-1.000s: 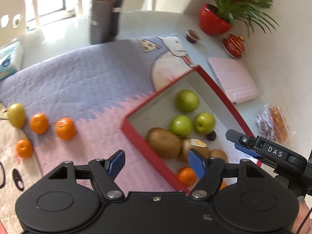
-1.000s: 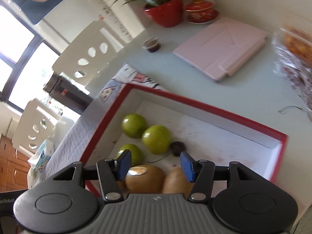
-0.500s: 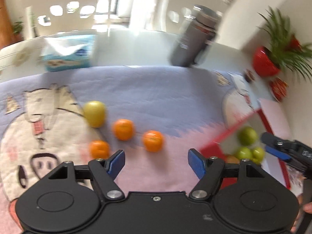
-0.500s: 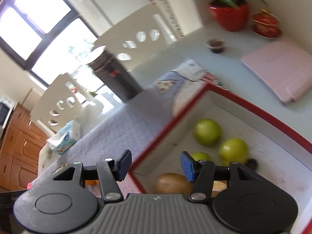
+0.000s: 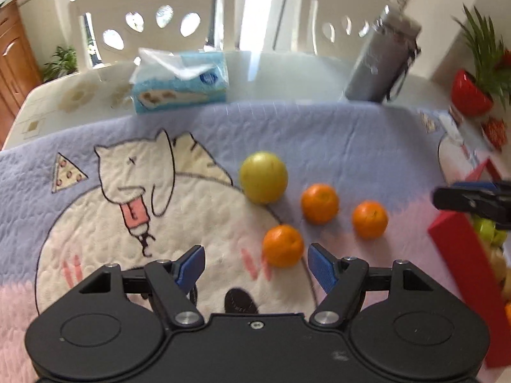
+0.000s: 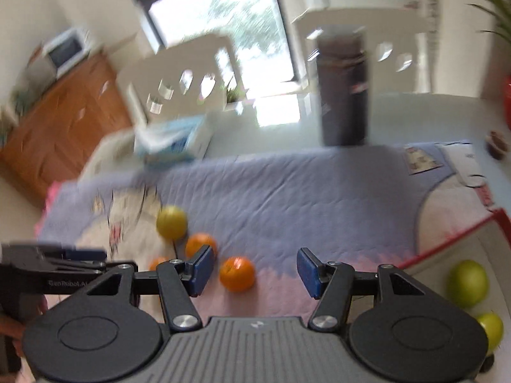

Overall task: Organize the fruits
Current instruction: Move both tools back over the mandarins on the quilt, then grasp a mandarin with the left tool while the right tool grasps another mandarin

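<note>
Three oranges and a yellow-green apple [image 5: 263, 177] lie loose on the quilted mat [image 5: 319, 134], well apart from the red box [image 5: 460, 255] at the right, which already holds green apples [image 6: 468, 282] and other fruit. The step in hand looks like reaching for the next loose fruit to carry to the box. The nearest orange [image 5: 282, 245] sits just ahead of the left gripper [image 5: 255, 266], a little right of the middle of its gap and not yet between the fingertips; that gripper is spread wide and holds nothing. The next move likely calls for easing forward and slightly right until the orange sits between the blue pads, then closing gently, since a round fruit may roll on the soft mat. The middle orange [image 5: 319, 203] and the right-hand orange [image 5: 369, 219] lie beyond. The right gripper [image 6: 254, 269] is also wide open and empty, with an orange [image 6: 237, 274] just ahead of its gap. A tissue box [image 5: 182, 83] and a dark flask [image 5: 383, 60] stand on the worktop behind.
</note>
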